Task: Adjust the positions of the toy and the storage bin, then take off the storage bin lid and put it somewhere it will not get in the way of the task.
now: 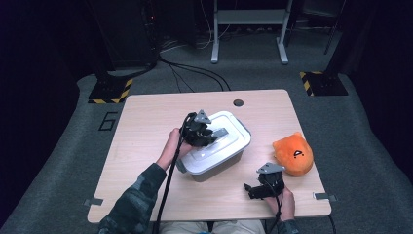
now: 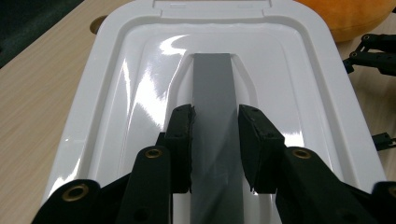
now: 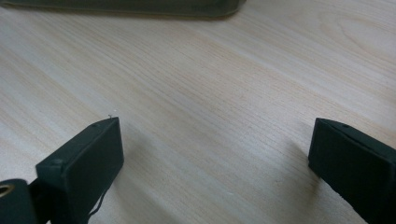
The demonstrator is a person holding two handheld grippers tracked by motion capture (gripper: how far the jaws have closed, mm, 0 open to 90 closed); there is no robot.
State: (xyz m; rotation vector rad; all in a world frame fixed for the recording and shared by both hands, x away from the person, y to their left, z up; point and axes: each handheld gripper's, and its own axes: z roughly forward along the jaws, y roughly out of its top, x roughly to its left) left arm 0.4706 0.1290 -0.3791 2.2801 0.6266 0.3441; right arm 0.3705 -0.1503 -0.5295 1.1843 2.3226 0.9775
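Table (image 1: 146, 141) lies bare between box (image 1: 229, 146) and right gripper (image 1: 254, 189).

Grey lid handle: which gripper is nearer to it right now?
Left. The left gripper is shut on the grey handle of the white lid. The right gripper sits open over bare table, apart from the box.

Dim room around a lit table (image 1: 146, 117); overhead glare streaks the white lid (image 2: 154, 70); close views soft.
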